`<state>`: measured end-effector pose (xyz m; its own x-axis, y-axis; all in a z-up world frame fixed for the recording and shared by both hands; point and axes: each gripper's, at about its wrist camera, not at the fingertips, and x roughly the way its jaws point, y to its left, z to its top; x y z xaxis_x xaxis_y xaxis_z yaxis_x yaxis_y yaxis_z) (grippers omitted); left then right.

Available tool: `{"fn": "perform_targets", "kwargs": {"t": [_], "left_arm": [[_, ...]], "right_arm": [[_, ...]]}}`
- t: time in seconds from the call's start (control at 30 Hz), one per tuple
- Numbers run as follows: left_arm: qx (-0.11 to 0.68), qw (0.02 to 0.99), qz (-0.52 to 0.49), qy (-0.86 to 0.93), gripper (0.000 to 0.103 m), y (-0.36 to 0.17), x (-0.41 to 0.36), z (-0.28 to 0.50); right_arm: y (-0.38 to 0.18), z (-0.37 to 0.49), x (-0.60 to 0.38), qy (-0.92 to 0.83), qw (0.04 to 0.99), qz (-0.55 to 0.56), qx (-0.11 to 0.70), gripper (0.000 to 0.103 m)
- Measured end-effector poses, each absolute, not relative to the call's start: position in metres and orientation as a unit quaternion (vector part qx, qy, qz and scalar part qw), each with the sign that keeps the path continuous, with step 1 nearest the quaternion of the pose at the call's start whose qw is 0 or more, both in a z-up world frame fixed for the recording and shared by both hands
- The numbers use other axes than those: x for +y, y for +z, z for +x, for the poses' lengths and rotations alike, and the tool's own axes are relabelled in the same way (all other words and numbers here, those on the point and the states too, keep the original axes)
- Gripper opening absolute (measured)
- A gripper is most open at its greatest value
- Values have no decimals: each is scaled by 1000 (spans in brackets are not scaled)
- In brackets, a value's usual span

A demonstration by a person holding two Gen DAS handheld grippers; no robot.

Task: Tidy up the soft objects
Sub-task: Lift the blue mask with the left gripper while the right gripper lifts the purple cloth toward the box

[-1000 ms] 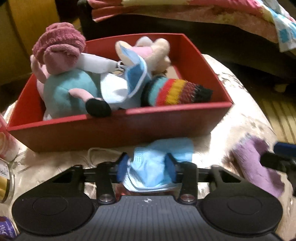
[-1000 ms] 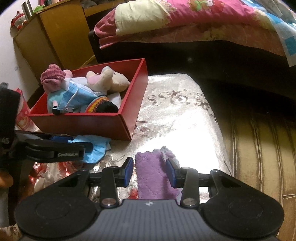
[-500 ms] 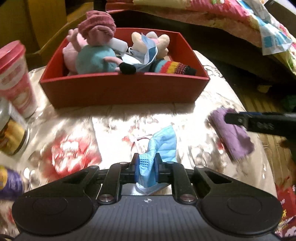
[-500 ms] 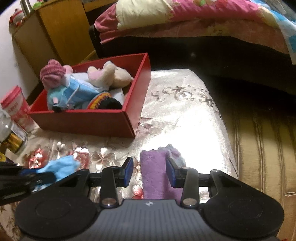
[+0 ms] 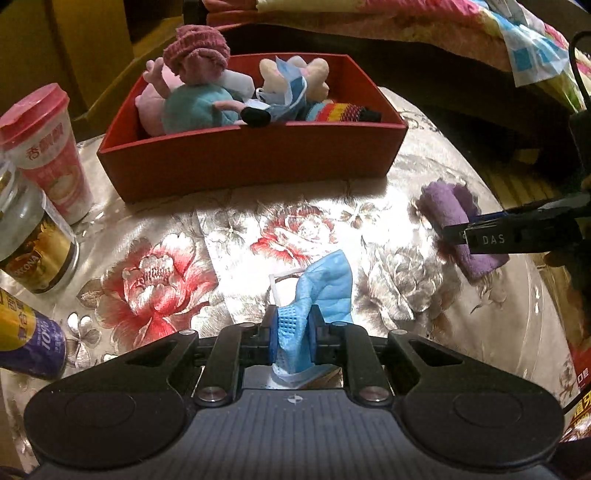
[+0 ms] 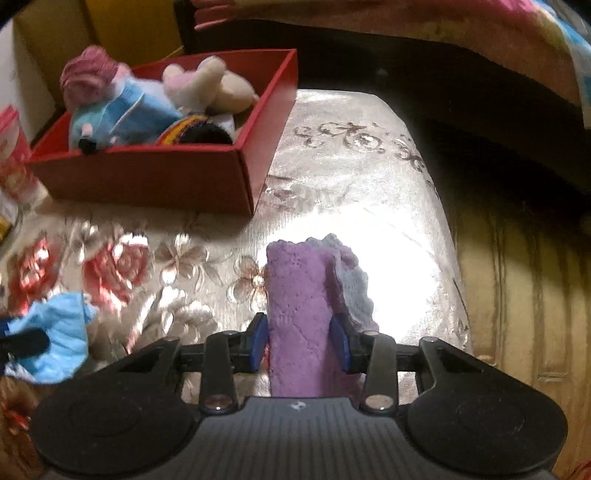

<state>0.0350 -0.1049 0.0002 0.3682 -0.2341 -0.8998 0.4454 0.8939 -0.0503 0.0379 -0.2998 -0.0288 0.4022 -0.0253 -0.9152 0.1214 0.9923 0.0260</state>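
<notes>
My left gripper (image 5: 293, 328) is shut on a light blue face mask (image 5: 323, 284) and holds it above the flowered tablecloth. My right gripper (image 6: 298, 341) is shut on a folded purple cloth (image 6: 299, 291); the cloth also shows at the right of the left wrist view (image 5: 448, 206). The red box (image 5: 255, 155) stands at the far side of the table, holding plush toys (image 5: 195, 107), another blue mask (image 5: 291, 88) and a striped sock (image 5: 343, 110). The box also shows in the right wrist view (image 6: 155, 181).
A pink-lidded cup (image 5: 48, 155), a glass jar (image 5: 33, 243) and a purple-yellow can (image 5: 26, 339) stand at the table's left. A bed with a pink quilt (image 5: 406, 22) lies behind. The table's right edge drops to a wooden floor (image 6: 524, 295).
My left gripper closed on the blue mask and pulled back from the box, lifting it. My right gripper closed on the purple cloth.
</notes>
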Motion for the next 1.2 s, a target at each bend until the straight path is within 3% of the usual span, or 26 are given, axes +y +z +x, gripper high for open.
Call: {"fn": "perform_targets", "kwargs": {"t": [0.13,0.27,1.2], "left_arm": [[517,824,115,-204,13,-1,-106,32],[513,826,119,-203,13,1,-105,31],[419,883,122,-172,13,66,-92,39]], "right_arm": [[-27,33,-295,-38,835,33,547,5],[-23,28,-293,-24,833,46,550,0],[84,-4,-210,82,912,60,397,0]]}}
